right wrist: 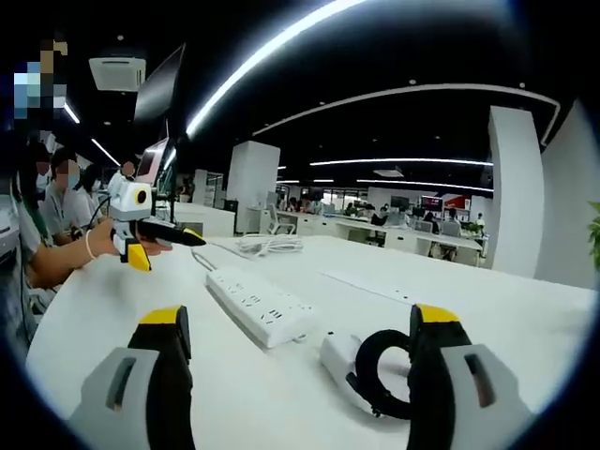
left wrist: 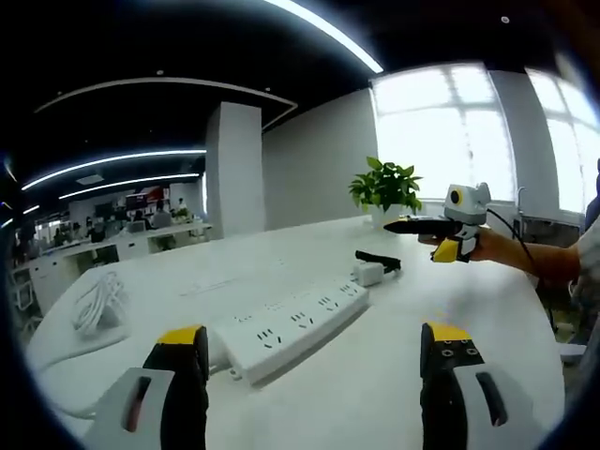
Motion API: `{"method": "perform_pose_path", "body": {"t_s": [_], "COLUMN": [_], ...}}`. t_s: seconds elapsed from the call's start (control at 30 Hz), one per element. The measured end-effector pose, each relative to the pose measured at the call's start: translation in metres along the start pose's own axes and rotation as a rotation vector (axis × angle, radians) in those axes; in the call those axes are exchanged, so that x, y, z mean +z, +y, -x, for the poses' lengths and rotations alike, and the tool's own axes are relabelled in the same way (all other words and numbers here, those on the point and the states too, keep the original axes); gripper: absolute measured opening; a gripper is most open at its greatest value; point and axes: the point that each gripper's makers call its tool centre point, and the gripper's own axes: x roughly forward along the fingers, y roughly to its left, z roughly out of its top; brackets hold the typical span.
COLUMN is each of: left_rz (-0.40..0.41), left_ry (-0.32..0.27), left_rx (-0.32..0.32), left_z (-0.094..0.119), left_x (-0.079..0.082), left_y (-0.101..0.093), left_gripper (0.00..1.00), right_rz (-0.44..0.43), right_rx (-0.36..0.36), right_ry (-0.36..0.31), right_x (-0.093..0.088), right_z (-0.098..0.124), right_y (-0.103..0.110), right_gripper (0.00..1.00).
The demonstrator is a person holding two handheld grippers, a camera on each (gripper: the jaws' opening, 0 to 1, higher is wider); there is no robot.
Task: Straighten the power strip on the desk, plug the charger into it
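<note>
A white power strip (left wrist: 292,327) lies slantwise on the white desk (left wrist: 394,375), just ahead of my left gripper (left wrist: 314,349), whose jaws stand open and empty. Beyond the strip's far end sits the white charger (left wrist: 367,273) with a black cable (left wrist: 380,260) bundled beside it. My right gripper (left wrist: 398,225) hovers above the desk past the charger, held by a hand. In the right gripper view, the charger (right wrist: 339,359) and its black cable loop (right wrist: 380,377) lie close between the open jaws of my right gripper (right wrist: 300,328). The power strip (right wrist: 258,306) runs away to the left, and my left gripper (right wrist: 192,238) hangs beyond it.
The strip's white cord (left wrist: 97,300) lies coiled at the desk's left edge. A potted plant (left wrist: 384,187) stands at the far side by the window. Seated people (right wrist: 56,202) are at the left of the right gripper view, near monitors. A flat white strip (right wrist: 370,286) lies across the desk.
</note>
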Motion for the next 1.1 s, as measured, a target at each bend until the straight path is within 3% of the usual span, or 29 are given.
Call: {"method": "perform_pose_path", "body": {"t_s": [0.47,0.67,1.1], "left_rz": [-0.022,-0.029,-0.037], "left_ry": [0.042,0.052,0.063], "left_rx": [-0.024,-0.023,-0.024], "left_z": [-0.003,-0.004,-0.004], "left_x": [-0.009,-0.012,-0.014], "left_y": [-0.007,-0.008,-0.007], "left_gripper": [0.93,0.92,0.92], "right_rz": [0.007,-0.031,0.010], "right_rx": [0.024,0.026,0.042], "right_ry": [0.079,0.106,0.171], "right_x": [-0.029,-0.043,-0.056], "right_z": [0.007,0.010,0.016], "right_y": [-0.018,-0.024,-0.024], "right_gripper": [0.90,0.88,0.84]}}
